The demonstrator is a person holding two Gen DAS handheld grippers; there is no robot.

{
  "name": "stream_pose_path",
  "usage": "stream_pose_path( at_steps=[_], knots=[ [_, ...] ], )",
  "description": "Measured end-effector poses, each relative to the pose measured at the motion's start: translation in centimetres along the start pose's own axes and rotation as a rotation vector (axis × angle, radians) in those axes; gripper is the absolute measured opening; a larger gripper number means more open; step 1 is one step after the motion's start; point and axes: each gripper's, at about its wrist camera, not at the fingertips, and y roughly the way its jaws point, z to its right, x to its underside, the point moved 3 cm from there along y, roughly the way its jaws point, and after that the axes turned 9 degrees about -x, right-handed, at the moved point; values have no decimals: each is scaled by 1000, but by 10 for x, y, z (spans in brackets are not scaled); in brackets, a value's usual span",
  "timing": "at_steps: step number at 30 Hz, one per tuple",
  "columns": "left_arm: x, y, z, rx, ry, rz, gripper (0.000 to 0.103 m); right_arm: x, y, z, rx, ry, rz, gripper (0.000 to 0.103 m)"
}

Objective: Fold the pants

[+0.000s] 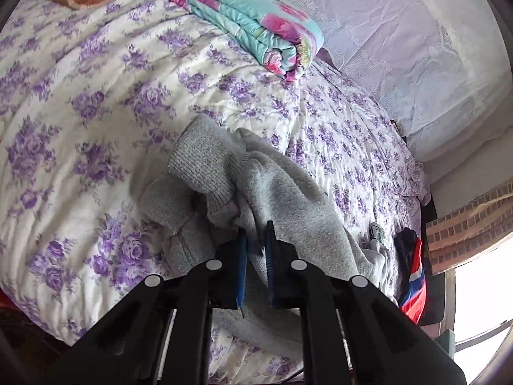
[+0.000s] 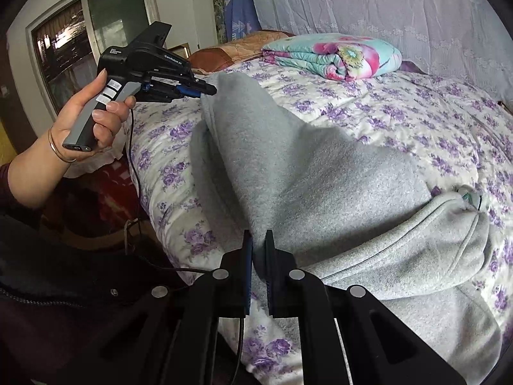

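The grey pants (image 2: 320,192) lie across the flowered bedspread (image 2: 416,109), bunched low right in the right wrist view and rising as a taut ridge toward the upper left. The left gripper (image 2: 205,91) pinches the far end there; the right gripper (image 2: 259,247), jaws nearly closed, clamps the near edge at bottom centre. So the cloth's long axis runs gripper to gripper — any fold, I judge, turns on bringing those ends together. The left wrist view adds a ribbed cuff (image 1: 205,163) crumpled beyond the left gripper (image 1: 256,243), fabric between its blades, and a folded quilt (image 1: 253,16) well apart, top centre.
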Motion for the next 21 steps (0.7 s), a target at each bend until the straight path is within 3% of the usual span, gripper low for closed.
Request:
stream_pose_path(
  at_steps=[4, 7, 9, 11, 13, 15, 16, 18, 20, 21],
  knots=[
    [18, 21, -19, -107, 38, -92, 9, 19, 33, 1, 10, 4, -111, 9],
    [35, 42, -43, -125, 0, -144, 10, 35, 56, 6, 26, 24, -151, 13],
    [40, 40, -48, -107, -10, -135, 11, 36, 54, 1, 9, 20, -137, 21],
    [42, 31, -47, -86, -2, -140, 11, 33, 43, -5, 7, 4, -111, 53],
    [41, 15, -42, -64, 19, -138, 11, 27, 25, -7, 60, -22, -67, 62],
    [43, -7, -29, -37, 63, -123, 9, 16, -4, -3, 91, -12, -1, 62],
    [44, -19, -19, -19, 94, -105, 8, 10, -21, 4, 132, 6, 42, 63],
    [47, -35, 7, 6, 162, -68, 9, -5, -54, 32, 266, 73, 115, 73],
    [54, -35, 36, 45, 214, -53, 11, -17, -78, 74, 419, 190, 159, 98],
    [58, -27, 50, 68, 234, -61, 12, -22, -84, 96, 492, 240, 164, 98]
  ],
)
